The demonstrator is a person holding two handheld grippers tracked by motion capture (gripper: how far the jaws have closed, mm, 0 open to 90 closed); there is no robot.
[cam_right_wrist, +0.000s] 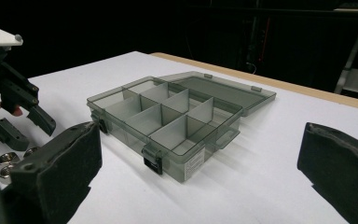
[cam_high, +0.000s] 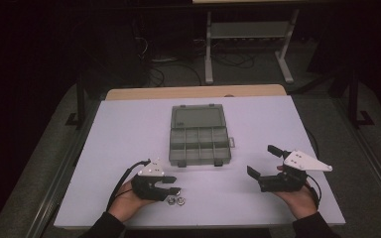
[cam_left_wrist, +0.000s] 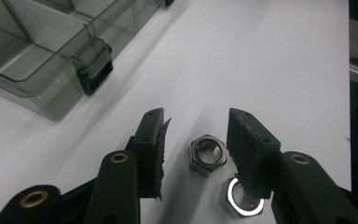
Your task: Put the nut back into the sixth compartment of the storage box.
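Right now left tongs [cam_left_wrist: 195, 133] are apart, straddling the far hex nut [cam_left_wrist: 207, 154] flat on the tabletop [cam_high: 129, 129]; second nut [cam_left_wrist: 241, 198] touches it, under the right-hand pad. Right tongs [cam_high: 262, 159] wide apart, empty, well off. Organizer box [cam_high: 199, 135] lies ahead, lid open.

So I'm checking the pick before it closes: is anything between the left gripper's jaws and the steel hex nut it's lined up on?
Nothing visible. The left gripper is open, with the near steel hex nut between its jaws; a second hex nut lies beside the right-hand jaw.
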